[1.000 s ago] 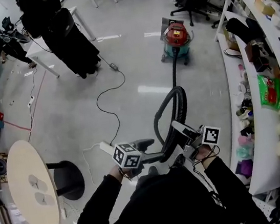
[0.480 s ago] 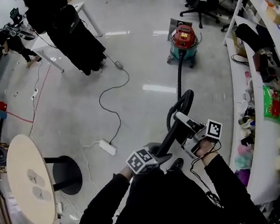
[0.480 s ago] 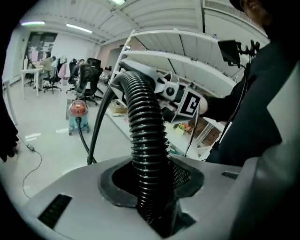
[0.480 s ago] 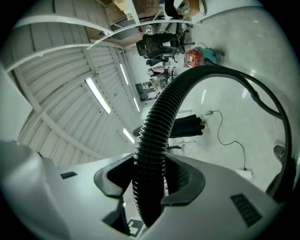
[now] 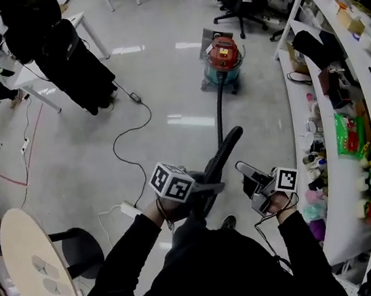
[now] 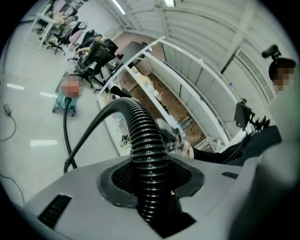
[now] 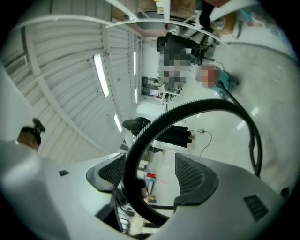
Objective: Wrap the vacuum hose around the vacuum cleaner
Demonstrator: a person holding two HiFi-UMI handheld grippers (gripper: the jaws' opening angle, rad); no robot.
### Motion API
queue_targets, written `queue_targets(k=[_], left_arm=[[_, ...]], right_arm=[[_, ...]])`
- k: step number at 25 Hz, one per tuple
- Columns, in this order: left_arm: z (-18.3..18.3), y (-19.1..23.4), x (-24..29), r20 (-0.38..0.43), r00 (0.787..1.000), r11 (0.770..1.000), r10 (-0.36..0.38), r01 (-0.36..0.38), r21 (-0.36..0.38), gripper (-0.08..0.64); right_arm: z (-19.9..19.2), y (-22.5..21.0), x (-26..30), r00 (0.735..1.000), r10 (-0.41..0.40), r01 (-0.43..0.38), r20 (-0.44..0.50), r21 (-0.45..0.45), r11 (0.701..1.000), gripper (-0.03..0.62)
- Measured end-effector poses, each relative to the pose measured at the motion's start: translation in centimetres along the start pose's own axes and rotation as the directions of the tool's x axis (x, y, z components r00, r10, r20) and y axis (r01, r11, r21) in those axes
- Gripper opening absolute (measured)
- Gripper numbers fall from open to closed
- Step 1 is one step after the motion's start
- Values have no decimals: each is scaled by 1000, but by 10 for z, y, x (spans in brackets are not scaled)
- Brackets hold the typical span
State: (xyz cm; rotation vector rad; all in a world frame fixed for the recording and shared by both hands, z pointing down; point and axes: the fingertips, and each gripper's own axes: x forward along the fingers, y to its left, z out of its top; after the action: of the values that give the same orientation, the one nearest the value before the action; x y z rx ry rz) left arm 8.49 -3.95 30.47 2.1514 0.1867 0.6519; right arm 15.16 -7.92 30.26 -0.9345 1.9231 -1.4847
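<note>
Our left gripper's (image 6: 150,185) jaws have just closed and are clamped on the black hose (image 5: 225,146), near us. Our right gripper's (image 7: 151,176) jaws have just been opening and stand apart, with the hose passing between them. The hose runs away across the floor (image 5: 165,99) to the red-topped vacuum (image 5: 222,55), standing upright.

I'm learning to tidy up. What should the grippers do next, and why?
Probably slide the right gripper along the hose and close: its jaws have just opened, hose loose between them, while the left gripper, just closed, clamps it.
</note>
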Motion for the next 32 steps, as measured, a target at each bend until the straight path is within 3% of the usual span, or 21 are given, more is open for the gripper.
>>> queue_targets(k=[2,3,5,7,9,11,12,13,15,16,17,19,20,22,25,27,29,31,32], left_arm=[[29,15,-14,24,999,996,-45,47,-73,167],[44,22,-21,35,997,992,-63,67,-108,167],[73,37,-31,56,995,981,-87,96,-170,170],[97,49,-37,65,992,971,-107,119,-209,172],[114,54,-41,67,988,960,-141,153,-235,173],[126,53,-43,65,981,948,-182,192,-252,175],[131,53,-44,64,978,944,-199,209,-255,175],[136,52,-45,61,975,941,-214,223,-253,175],[144,53,-46,43,973,948,-228,232,-219,176],[148,56,-45,19,977,961,-212,212,-176,195],[151,62,-43,-13,984,978,-175,173,-118,258],[156,82,-45,-53,996,998,-66,65,-11,336],[162,94,-50,-38,999,1000,-21,21,11,360],[177,112,-74,40,999,1000,27,-28,12,365],[181,117,-121,159,984,991,77,-93,97,364],[150,104,-131,154,983,965,104,-137,224,364],[98,95,-117,93,983,911,160,-183,369,364],[55,103,-90,62,962,845,267,-264,465,365],[44,114,-74,74,940,818,333,-326,474,365]], right_arm=[[-30,4,11,987,-70,41,-142,-199,979,321],[-51,7,19,967,-109,33,-230,-309,950,321],[-92,9,41,906,-196,-22,-375,-504,864,321],[-115,-2,69,851,-311,-56,-423,-663,747,322],[-119,-12,98,824,-394,-74,-407,-767,637,322],[-120,-9,125,821,-408,-98,-399,-802,589,319],[-120,-3,136,825,-394,-110,-404,-801,589,312],[-119,2,145,834,-374,-115,-406,-791,602,233],[-109,12,158,866,-315,-96,-389,-748,657,207],[-101,18,162,885,-275,-83,-375,-709,700,202],[-92,22,164,906,-228,-70,-357,-657,751,199],[-70,28,167,947,-124,-51,-297,-518,854,195],[-58,30,167,964,-74,-49,-256,-444,895,193],[-32,32,168,988,6,-55,-154,-314,948,190],[25,26,162,997,51,-42,50,-166,985,184],[66,18,154,984,43,-26,175,-96,995,181],[103,13,150,961,28,-20,275,-31,999,181],[139,9,150,930,2,-17,367,37,999,181],[157,8,149,912,-9,-21,411,68,997,181]])
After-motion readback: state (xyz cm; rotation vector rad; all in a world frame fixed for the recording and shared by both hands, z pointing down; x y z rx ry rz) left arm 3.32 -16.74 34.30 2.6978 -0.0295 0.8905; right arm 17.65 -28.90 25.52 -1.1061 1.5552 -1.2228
